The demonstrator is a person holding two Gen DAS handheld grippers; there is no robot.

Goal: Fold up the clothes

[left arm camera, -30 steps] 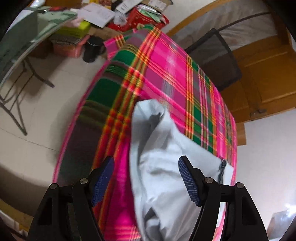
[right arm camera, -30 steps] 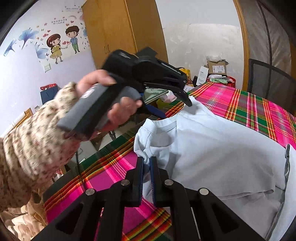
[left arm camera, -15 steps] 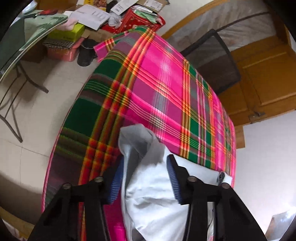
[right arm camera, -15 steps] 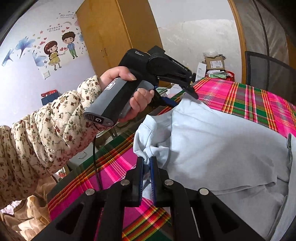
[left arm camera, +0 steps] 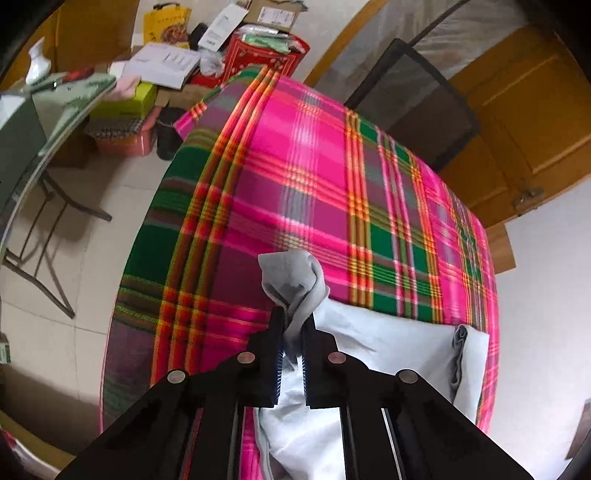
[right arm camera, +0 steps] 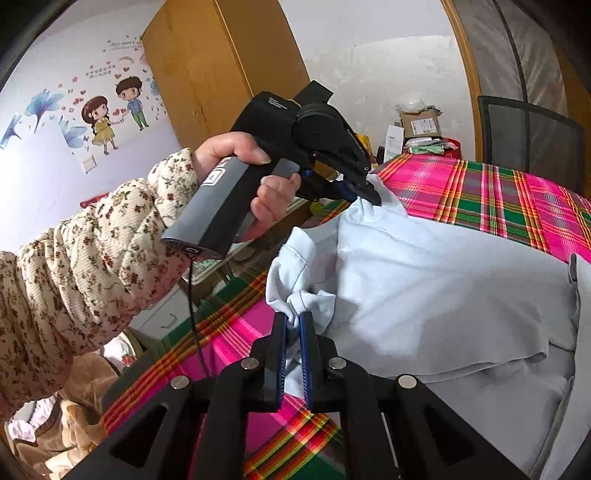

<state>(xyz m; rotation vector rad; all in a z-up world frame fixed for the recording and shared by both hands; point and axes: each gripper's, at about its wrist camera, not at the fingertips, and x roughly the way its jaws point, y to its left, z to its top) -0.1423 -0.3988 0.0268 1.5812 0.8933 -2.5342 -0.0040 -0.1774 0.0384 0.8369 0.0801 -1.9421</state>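
Since a second ago left gripper (left arm camera: pixel 291 325) jaws went from wide to closing – pinching pale blue garment (right arm camera: pixel 443 280) corner, lifted. Right gripper (right arm camera: pixel 292 328) clamped on bunched fabric. Garment spread on plaid blanket (left arm camera: pixel 295 177); mesh chair (left arm camera: pixel 413 99) at 1 o'clock, boxes (left arm camera: pixel 266 22) at 12 – contents unclear.

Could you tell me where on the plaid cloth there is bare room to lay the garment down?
Bare: the plaid cloth beyond the pale garment, up to the mesh chair. Crowded: the boxes past its far end.
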